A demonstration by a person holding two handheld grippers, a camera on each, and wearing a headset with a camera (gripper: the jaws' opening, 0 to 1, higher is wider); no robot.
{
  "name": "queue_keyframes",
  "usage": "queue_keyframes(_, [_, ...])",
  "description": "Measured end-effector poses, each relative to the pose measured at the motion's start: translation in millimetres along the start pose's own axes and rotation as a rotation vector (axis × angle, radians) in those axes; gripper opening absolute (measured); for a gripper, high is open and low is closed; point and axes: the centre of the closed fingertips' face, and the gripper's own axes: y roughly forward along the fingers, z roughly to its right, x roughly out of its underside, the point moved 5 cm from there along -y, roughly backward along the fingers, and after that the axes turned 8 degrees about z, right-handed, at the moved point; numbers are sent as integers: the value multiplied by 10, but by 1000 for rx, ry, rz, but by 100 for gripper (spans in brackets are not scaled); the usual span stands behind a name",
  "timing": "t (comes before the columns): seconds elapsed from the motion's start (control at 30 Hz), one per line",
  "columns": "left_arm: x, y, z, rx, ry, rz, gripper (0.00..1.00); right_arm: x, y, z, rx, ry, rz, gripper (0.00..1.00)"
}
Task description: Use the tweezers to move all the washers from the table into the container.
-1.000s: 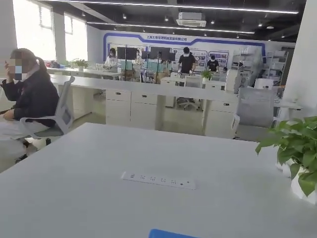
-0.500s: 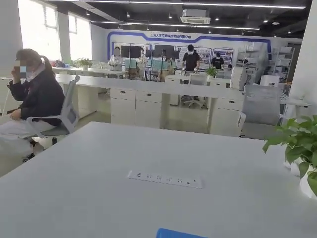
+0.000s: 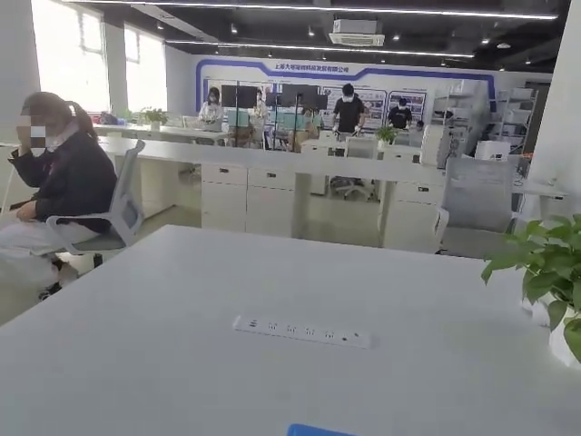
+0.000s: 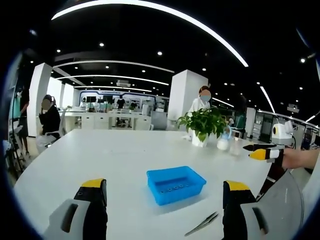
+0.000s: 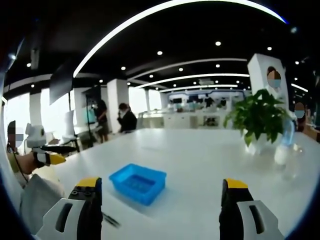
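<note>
Blue container upright w/ tweezers flat beside.

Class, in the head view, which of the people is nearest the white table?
The person in the dark top, seated on the grey chair at the far left. The other people are far off near the back wall.
</note>
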Motion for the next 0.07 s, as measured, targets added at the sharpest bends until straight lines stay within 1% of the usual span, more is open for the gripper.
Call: queue_keyframes(0.07, [12, -11, 5, 1, -2, -2, 99, 16, -27, -11, 2, -2, -7, 99])
